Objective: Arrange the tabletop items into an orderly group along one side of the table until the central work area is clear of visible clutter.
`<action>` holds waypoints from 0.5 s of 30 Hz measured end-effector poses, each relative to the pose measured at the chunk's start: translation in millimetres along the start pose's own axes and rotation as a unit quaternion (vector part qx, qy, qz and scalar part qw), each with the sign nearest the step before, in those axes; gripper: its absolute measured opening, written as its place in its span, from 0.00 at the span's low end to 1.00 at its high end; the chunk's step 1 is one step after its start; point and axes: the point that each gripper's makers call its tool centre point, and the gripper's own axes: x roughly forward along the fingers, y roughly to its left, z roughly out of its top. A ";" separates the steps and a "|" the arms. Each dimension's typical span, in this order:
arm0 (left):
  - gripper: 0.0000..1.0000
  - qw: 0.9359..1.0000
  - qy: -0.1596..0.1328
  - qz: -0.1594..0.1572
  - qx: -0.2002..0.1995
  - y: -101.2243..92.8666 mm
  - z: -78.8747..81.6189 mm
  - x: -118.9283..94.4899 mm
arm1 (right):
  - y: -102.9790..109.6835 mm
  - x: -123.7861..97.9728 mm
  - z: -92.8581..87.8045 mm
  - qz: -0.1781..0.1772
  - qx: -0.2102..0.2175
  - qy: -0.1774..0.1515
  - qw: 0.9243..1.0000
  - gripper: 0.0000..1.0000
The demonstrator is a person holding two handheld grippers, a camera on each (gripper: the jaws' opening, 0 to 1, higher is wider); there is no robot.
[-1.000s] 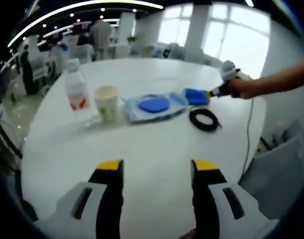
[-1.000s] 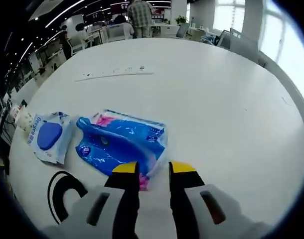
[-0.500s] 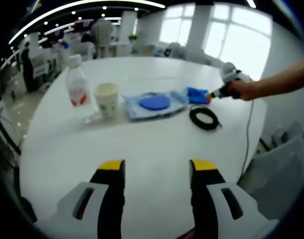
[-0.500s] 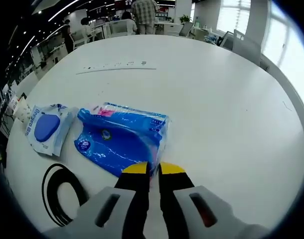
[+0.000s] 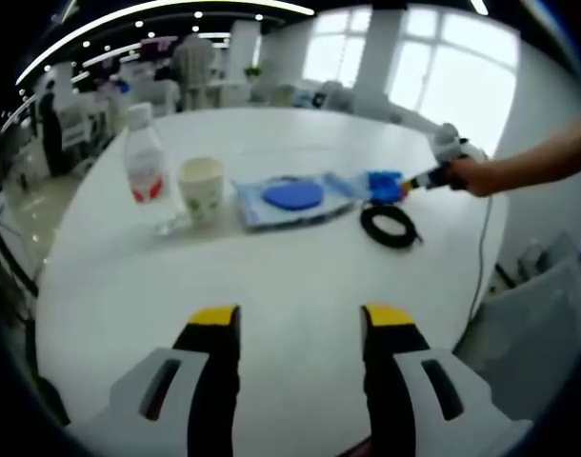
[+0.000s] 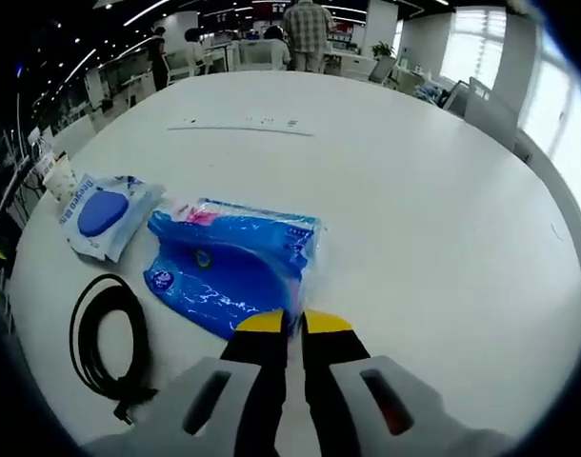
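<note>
Right gripper [image 6: 292, 322] clamped on the near edge of the blue wipes pack [image 6: 235, 271], which lies flat on the white table [image 6: 424, 219]. Black cable coil [image 6: 105, 335] just beside the pack, sponge packet [image 6: 105, 211] next to it; paper cup [image 5: 202, 188] and water bottle [image 5: 146, 162] beyond the sponge packet. Left gripper [image 5: 295, 318] released, jaws apart over bare tabletop well short of the pack.

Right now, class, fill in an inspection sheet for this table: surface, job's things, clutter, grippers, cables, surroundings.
Surface: white round table, bare in the middle.
Job's things: water bottle, paper cup, wipes pack with a blue lid in a row; blue plastic pack beside it.
Clutter: nothing seen beyond these.
Grippers: right gripper shut on the blue plastic pack's edge; left gripper open, holding nothing, above the table.
Cables: coiled black cable near the blue plastic pack.
Surroundings: office desks, people standing, bright windows.
</note>
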 end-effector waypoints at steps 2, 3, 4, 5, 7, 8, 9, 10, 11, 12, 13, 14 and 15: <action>0.47 1.000 0.000 -0.001 -0.001 -0.4 -0.4 0.2 | 0.5 0.4 2.4 0.001 -0.001 -0.003 1.000 0.04; 0.47 1.000 0.001 0.000 0.000 -0.4 -0.6 0.2 | 1.6 1.3 4.3 0.003 -0.002 -0.004 1.000 0.04; 0.47 1.000 0.001 0.000 0.001 -0.6 -0.8 0.2 | 2.4 1.8 5.2 0.004 -0.003 -0.005 1.000 0.04; 0.47 1.000 0.001 -0.001 0.001 -1.2 -1.2 0.4 | 5.0 2.9 7.6 0.006 -0.010 -0.007 1.000 0.04; 0.47 1.000 0.002 -0.001 0.002 -1.5 -1.8 0.5 | 7.1 4.4 9.9 0.008 -0.015 -0.007 1.000 0.04; 0.47 1.000 0.002 -0.001 0.001 -1.5 -2.0 0.4 | 7.0 5.7 11.3 0.007 -0.015 -0.007 1.000 0.04; 0.47 1.000 0.002 -0.001 0.001 -1.4 -2.0 0.3 | 6.9 6.0 11.9 0.006 -0.015 -0.007 1.000 0.04; 0.47 1.000 0.002 0.000 0.001 -1.3 -2.0 0.1 | 7.3 6.6 12.4 0.005 -0.019 -0.006 1.000 0.04; 0.47 1.000 0.001 0.000 0.002 -1.3 -2.0 0.0 | 7.7 6.9 12.9 0.006 -0.023 -0.006 1.000 0.04; 0.47 1.000 0.001 0.000 0.000 -1.1 -2.0 0.0 | 7.2 6.8 13.4 0.006 -0.024 -0.006 1.000 0.05; 0.47 1.000 0.001 0.000 0.000 -1.0 -1.8 0.1 | 6.8 6.8 13.8 0.005 -0.024 -0.006 1.000 0.05; 0.47 1.000 0.000 0.001 0.000 -0.9 -1.8 0.1 | 6.1 6.7 14.1 0.004 -0.023 -0.007 1.000 0.05; 0.47 1.000 0.001 0.001 0.000 -0.7 -1.9 0.3 | 5.1 6.7 14.0 0.003 -0.022 -0.006 1.000 0.05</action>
